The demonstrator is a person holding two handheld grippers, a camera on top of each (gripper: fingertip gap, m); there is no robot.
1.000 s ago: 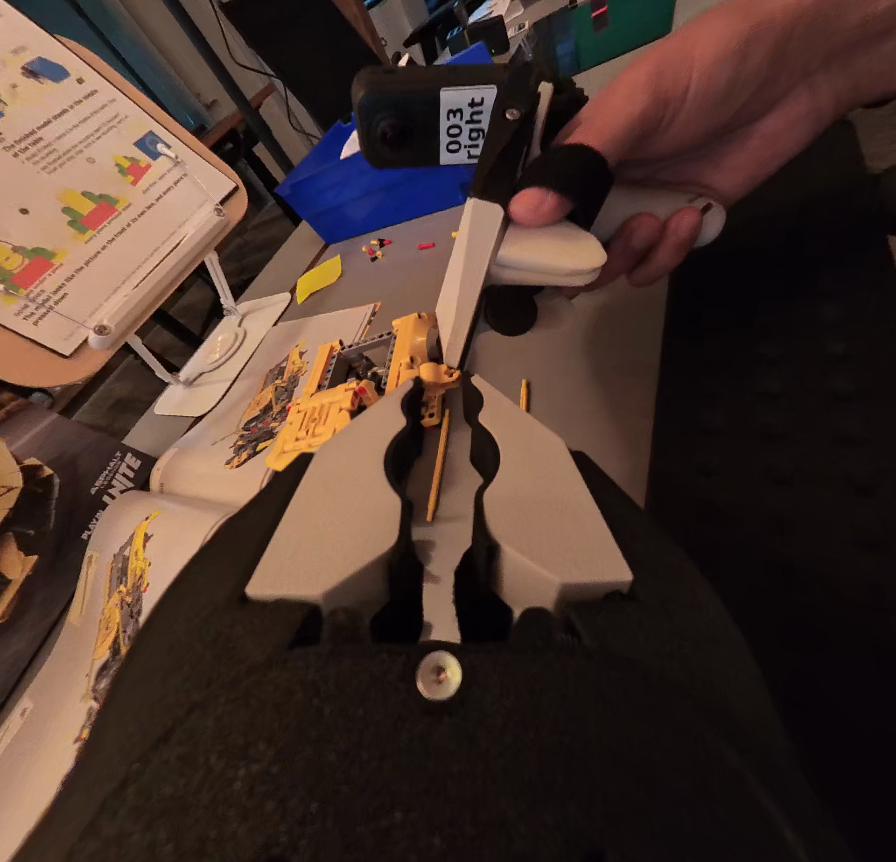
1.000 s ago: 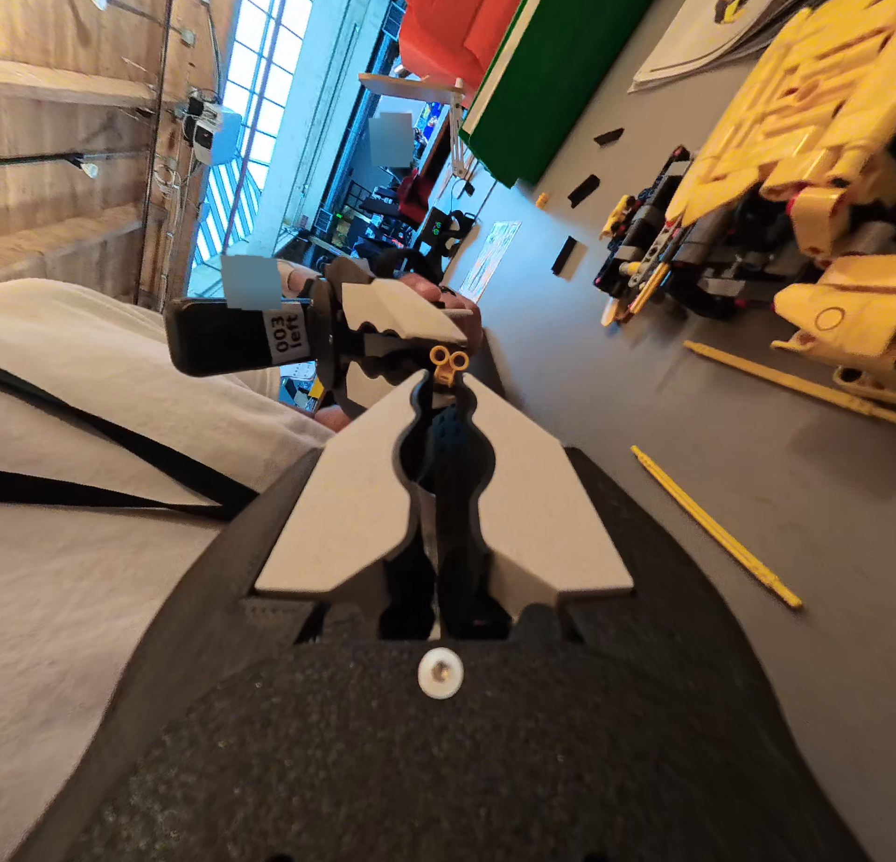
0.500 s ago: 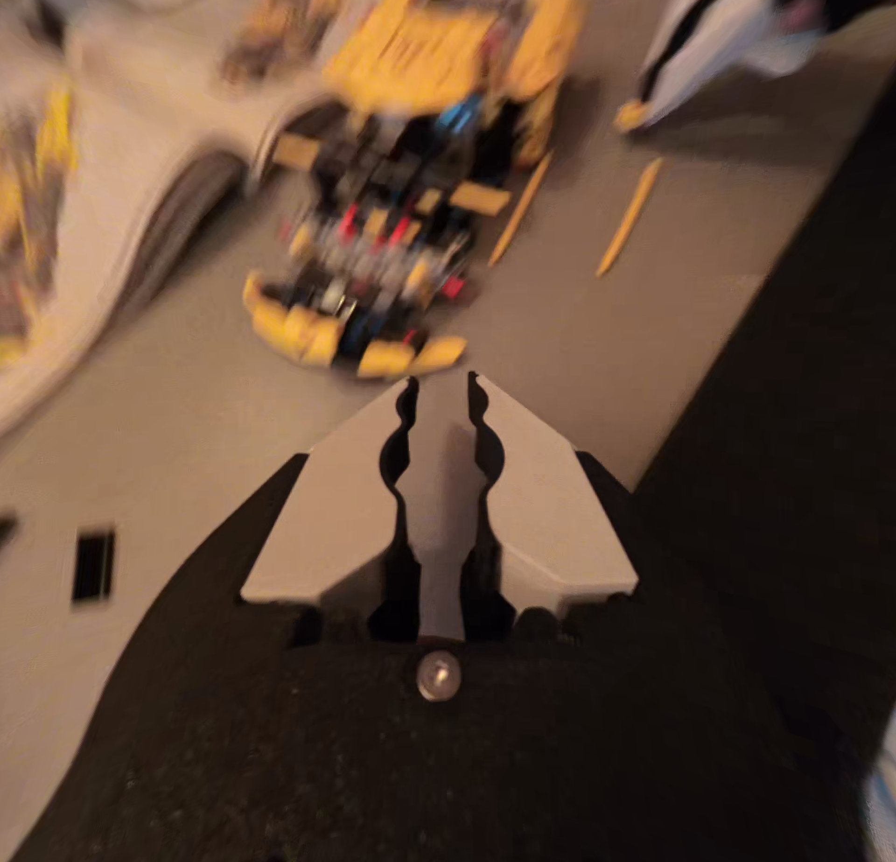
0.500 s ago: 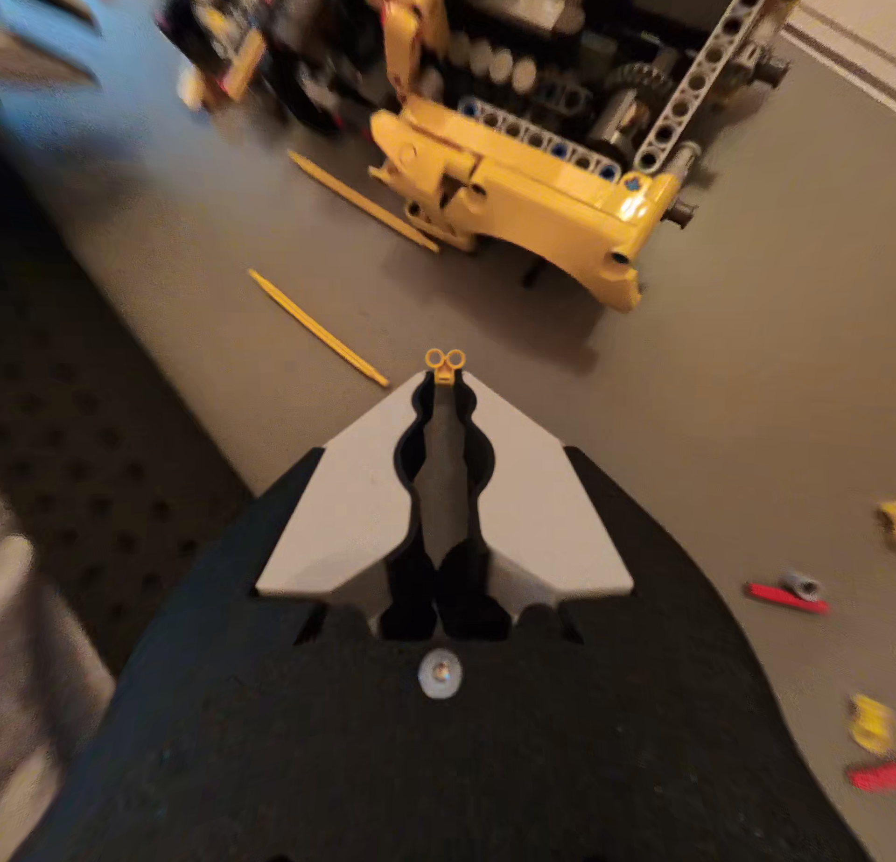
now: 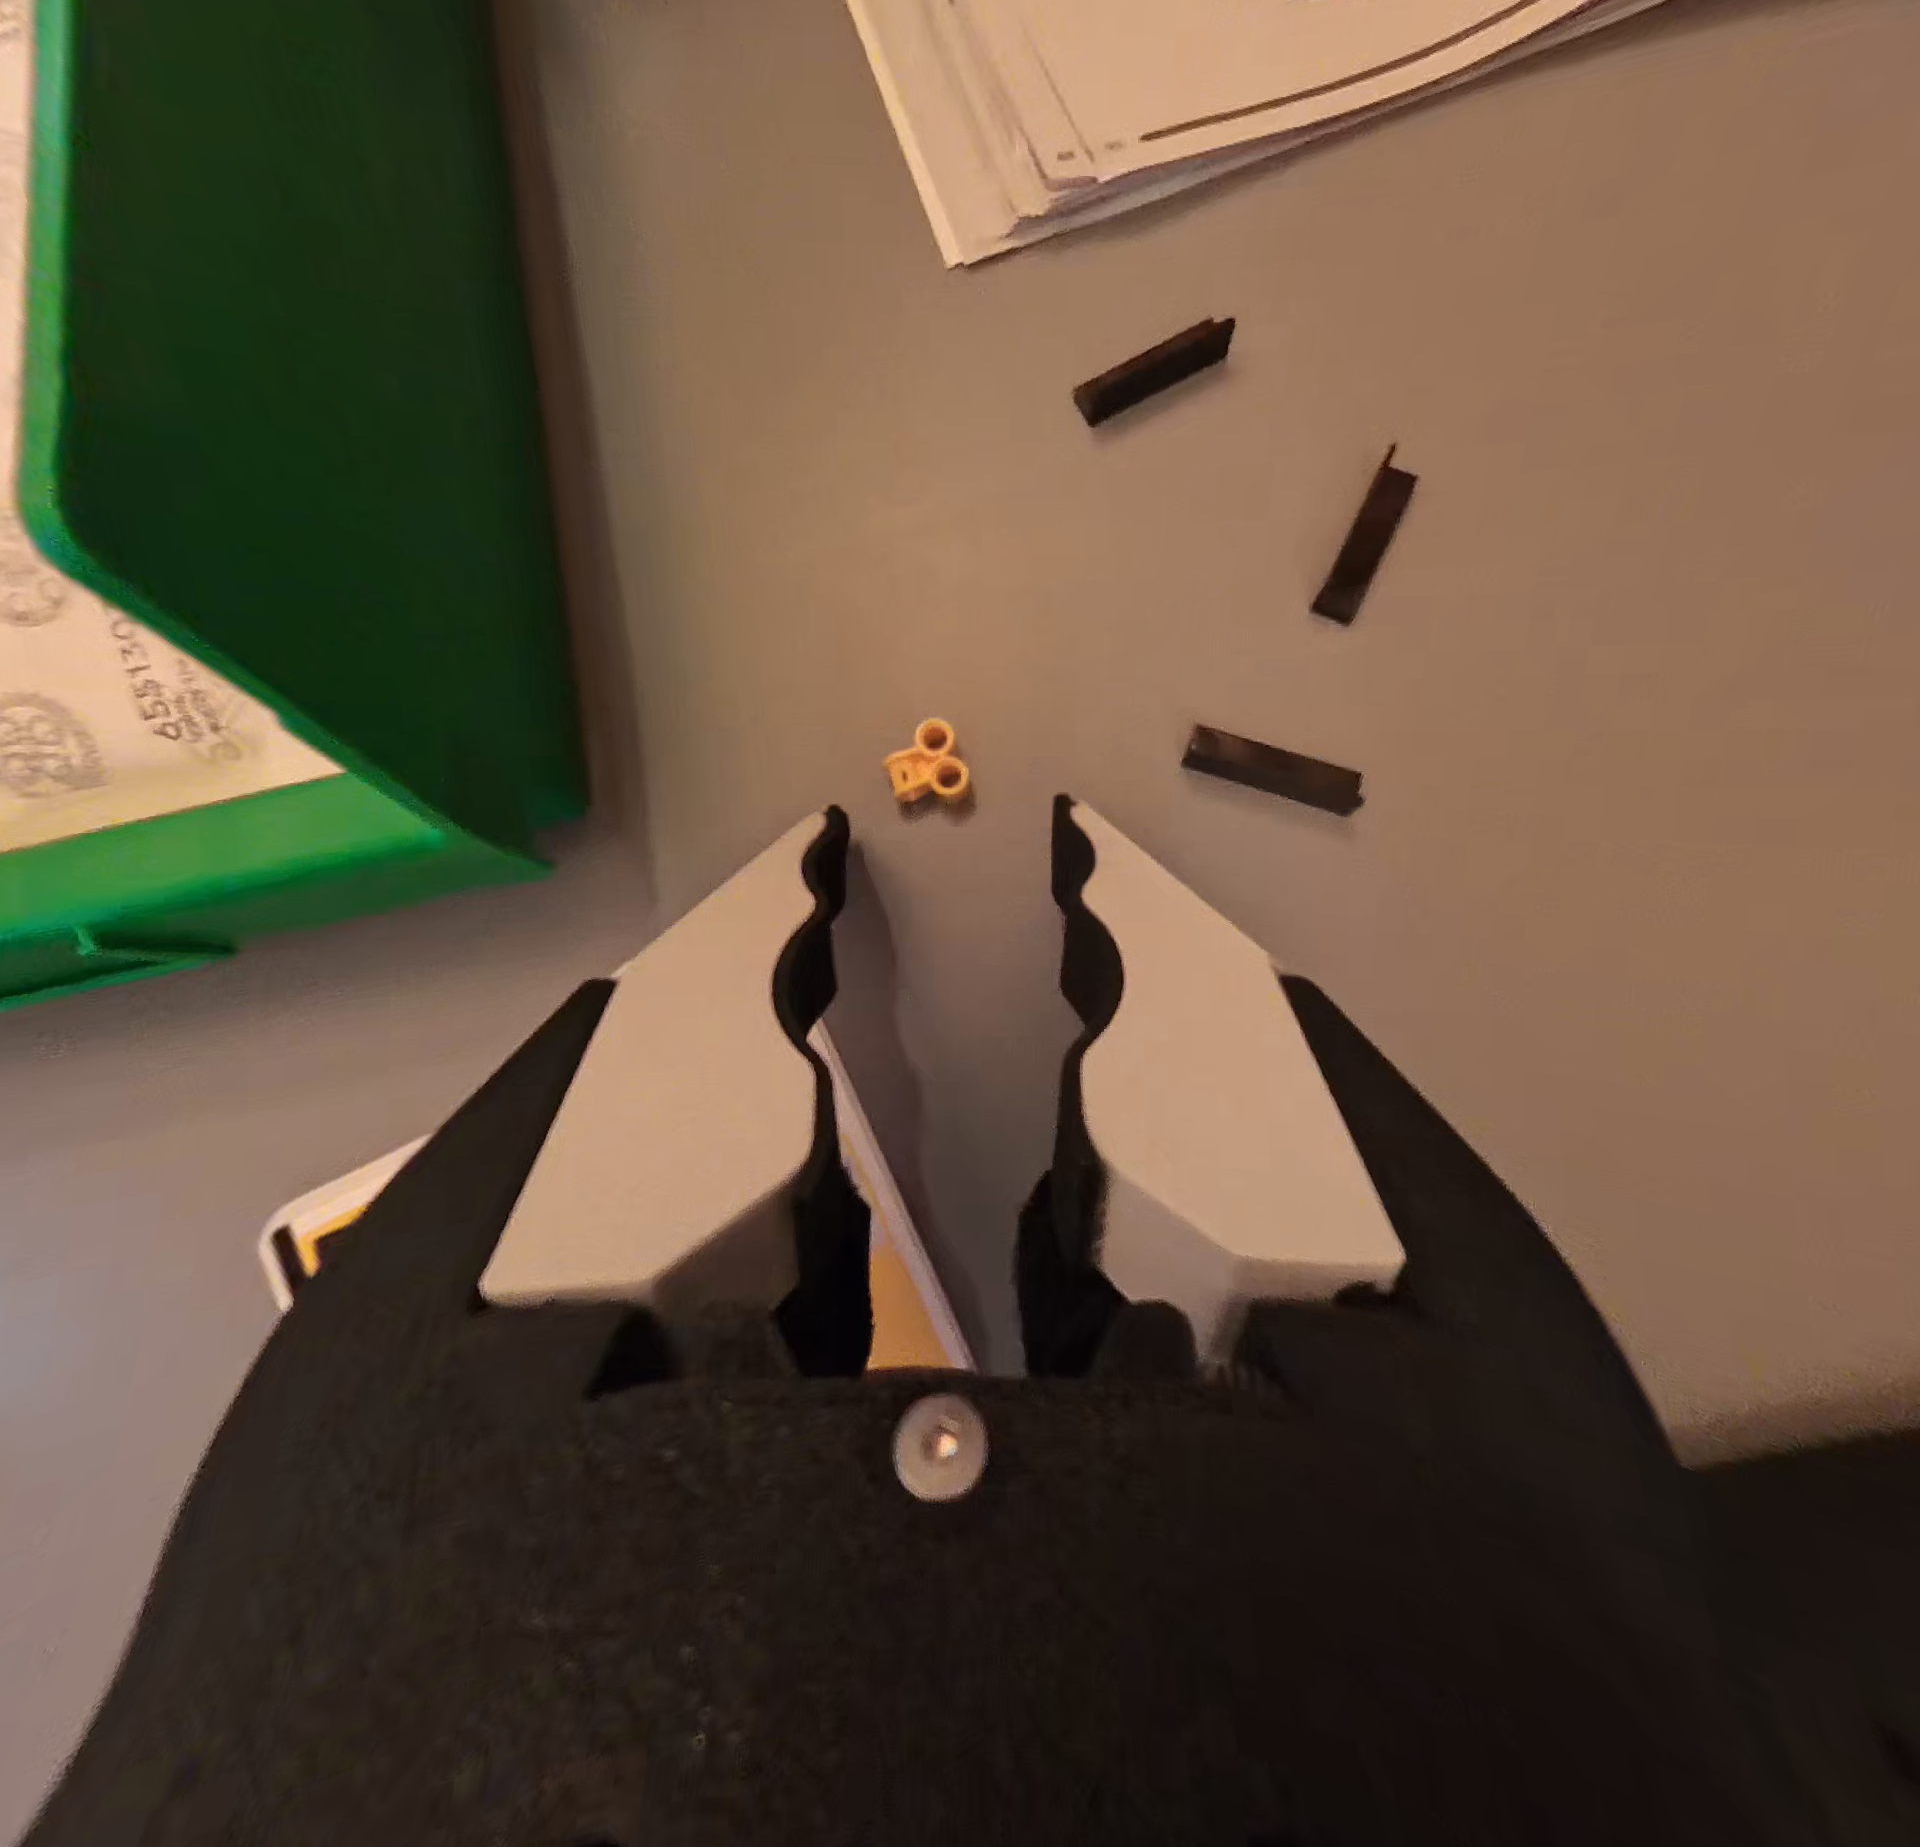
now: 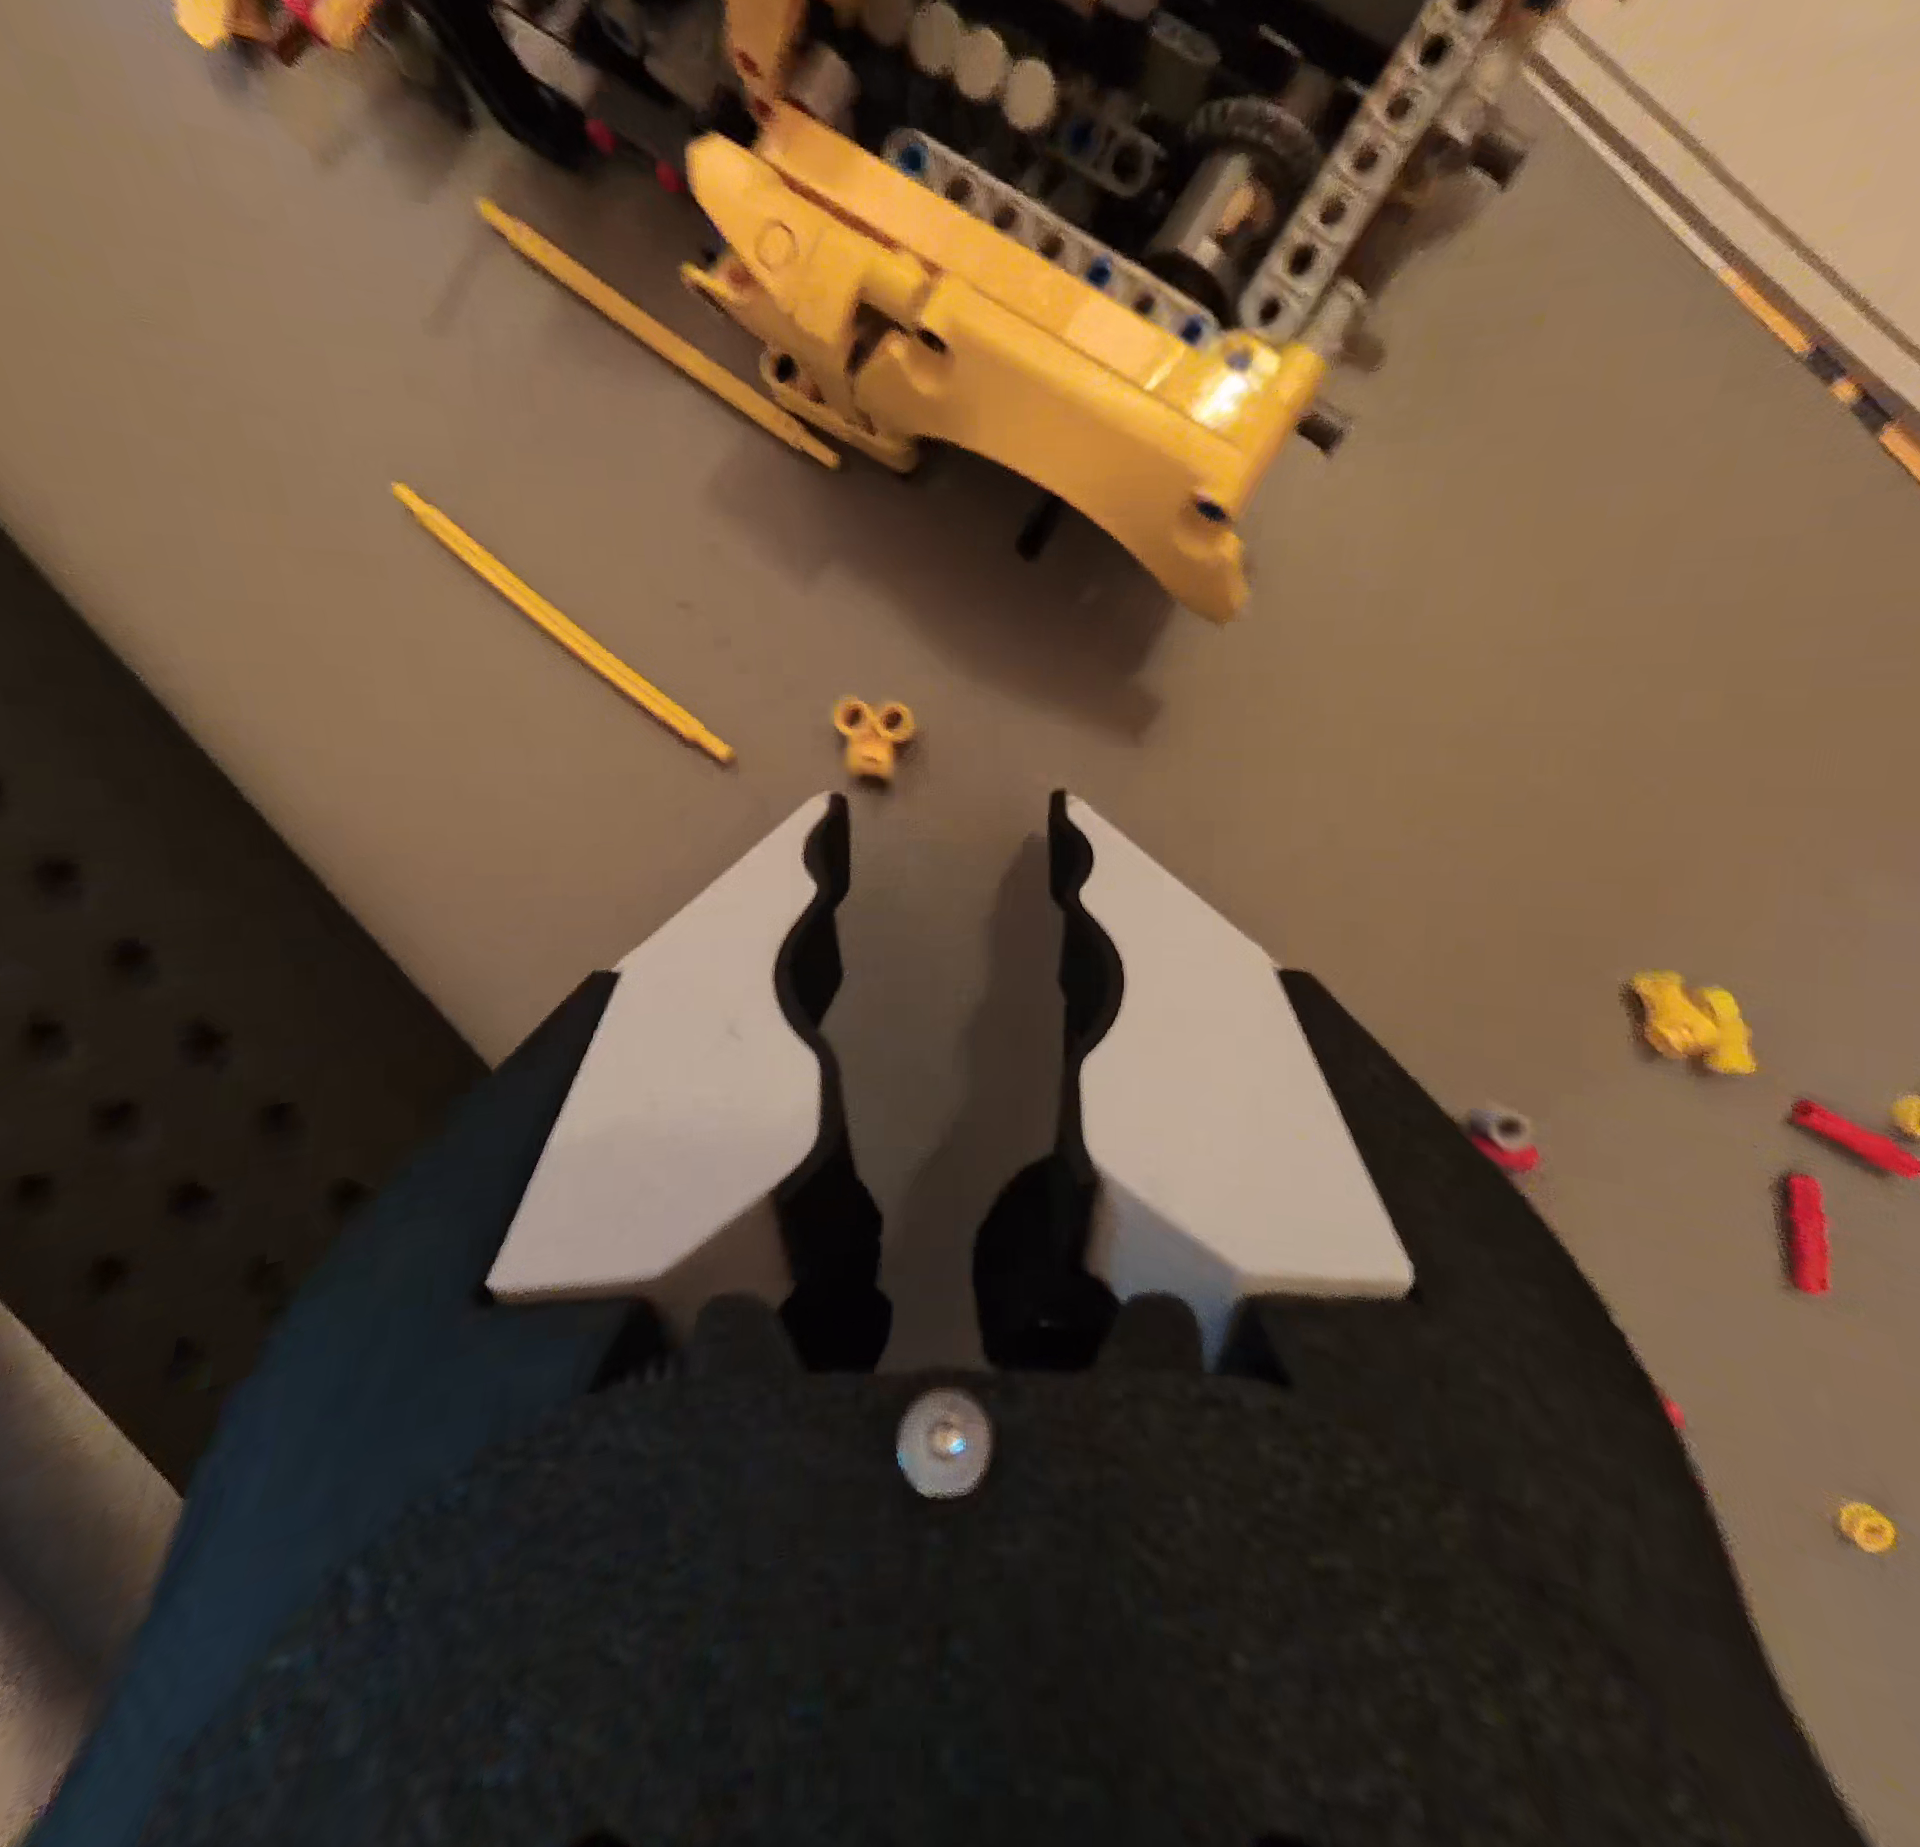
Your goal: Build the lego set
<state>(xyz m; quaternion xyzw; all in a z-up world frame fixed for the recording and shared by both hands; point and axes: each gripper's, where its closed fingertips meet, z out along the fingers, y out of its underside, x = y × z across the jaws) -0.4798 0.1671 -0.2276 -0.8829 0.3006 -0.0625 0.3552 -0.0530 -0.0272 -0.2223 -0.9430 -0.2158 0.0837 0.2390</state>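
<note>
My left gripper (image 5: 945, 810) is open and empty, just short of a small yellow connector piece (image 5: 928, 768) lying on the grey table (image 5: 1558, 862). My right gripper (image 6: 945, 805) is open and empty; another small yellow connector (image 6: 875, 732) lies on the table just beyond its fingertips. The partly built yellow and black lego vehicle (image 6: 997, 270) stands farther ahead in the right wrist view. Two thin yellow rods lie near it, one (image 6: 561, 621) loose to the left, one (image 6: 665, 332) against the model.
A green bin (image 5: 281, 426) stands at the left and an instruction booklet (image 5: 1299, 62) at the top in the left wrist view, with three black strips (image 5: 1273, 769) between. Red and yellow small parts (image 6: 1803, 1231) lie at right. A perforated dark mat (image 6: 156, 1018) borders the table's left edge. Tip to tip, the grippers are about 45 cm apart.
My right gripper has opened and let go of the yellow connector, which now lies on the table. My left gripper has swung away from the model to the green bin area and opened.
</note>
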